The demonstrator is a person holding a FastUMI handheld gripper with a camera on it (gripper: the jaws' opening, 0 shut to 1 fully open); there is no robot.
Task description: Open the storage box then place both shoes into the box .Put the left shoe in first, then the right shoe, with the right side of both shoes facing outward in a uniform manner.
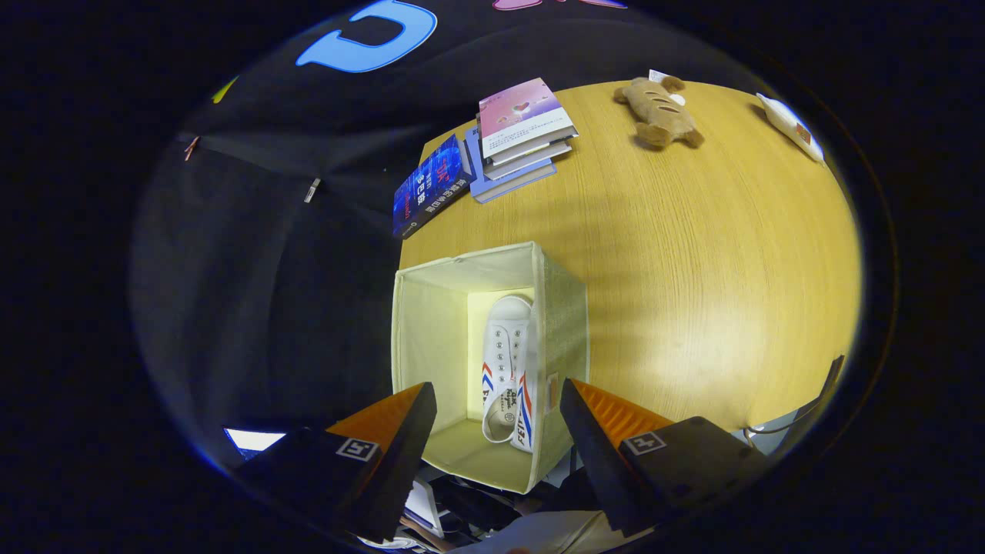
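A cream fabric storage box (565, 323) stands open at the near left corner of the wooden table (692, 269). Inside it a white sneaker (508, 369) with red and blue stripes lies along the box's right wall, toe pointing away from me. My gripper (496, 400) hovers above the box's near edge, looking down into it. Its two orange and black fingers (400, 431) stand wide apart with nothing between them but the view of the box and shoe below. I can make out one shoe in the box.
A stack of books (523, 135) and a dark blue book (431, 185) lie at the table's far left edge. A brown plush toy (659, 112) rests at the far side, a white tube-like item (789, 125) at the far right. A cable (808, 408) hangs by the table's near right edge.
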